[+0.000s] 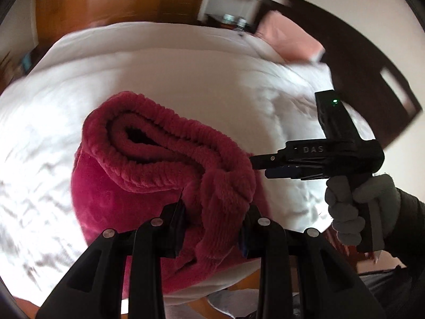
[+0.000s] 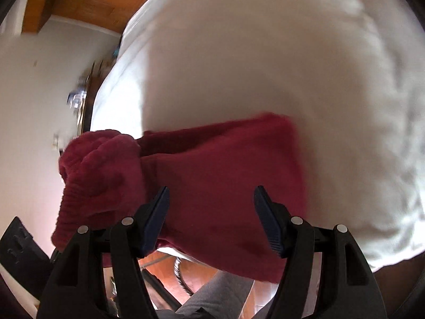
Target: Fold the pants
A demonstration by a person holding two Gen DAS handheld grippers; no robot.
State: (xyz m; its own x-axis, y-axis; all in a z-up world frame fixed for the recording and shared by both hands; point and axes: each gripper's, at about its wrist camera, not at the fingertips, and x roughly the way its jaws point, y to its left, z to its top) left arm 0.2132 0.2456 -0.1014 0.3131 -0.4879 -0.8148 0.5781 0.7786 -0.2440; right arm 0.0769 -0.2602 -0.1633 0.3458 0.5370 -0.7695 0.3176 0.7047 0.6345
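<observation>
Left wrist: left tool (image 1: 215, 220) grips pants (image 1: 159, 164).

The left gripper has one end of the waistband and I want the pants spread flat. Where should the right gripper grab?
Grip the pants at the waistband's free loop end, coming from above the bed; its thick ribbed edge stands up, giving the open right gripper something to pinch.

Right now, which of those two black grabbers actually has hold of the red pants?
The left gripper: its fingers pinch a bunched fold of the pants. The right gripper stands open, nothing between its fingers.
</observation>
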